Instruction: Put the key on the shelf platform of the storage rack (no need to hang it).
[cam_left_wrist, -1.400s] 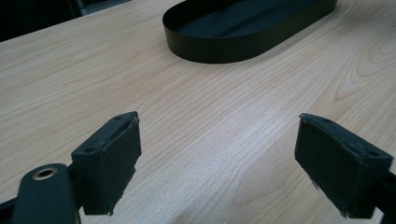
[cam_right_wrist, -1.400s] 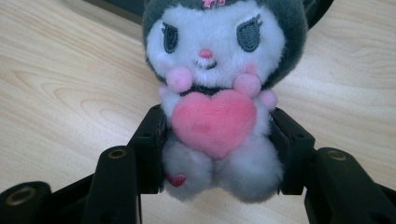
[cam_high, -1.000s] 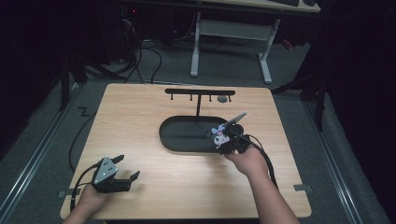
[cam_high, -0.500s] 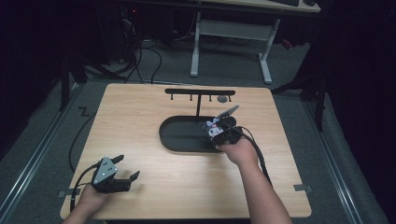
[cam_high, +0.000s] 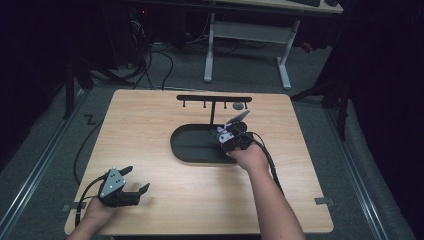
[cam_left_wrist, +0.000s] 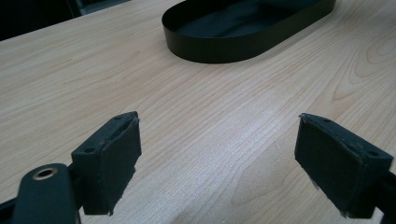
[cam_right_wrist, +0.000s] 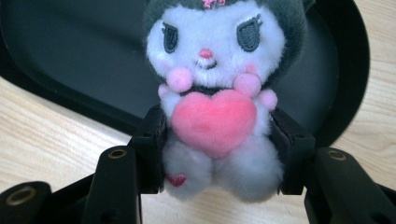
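Right tool (cam_high: 231, 136) is clamped on a small plush toy (cam_right_wrist: 215, 100), jaws pinching its body from both sides just below the pink heart. Toy sits over the near right edge of the black oval tray (cam_high: 192, 150), w/ the rack (cam_high: 214, 100) standing behind it. Left tool (cam_high: 131, 187) rests on the bench (cam_high: 150, 120) at the near left corner, jaws wide apart, nothing btwn them. Step looks like carrying the toy, prob to drop it in the tray or hang it on the rack; can't tell which. Next move needs a steady grip, then a clean release.
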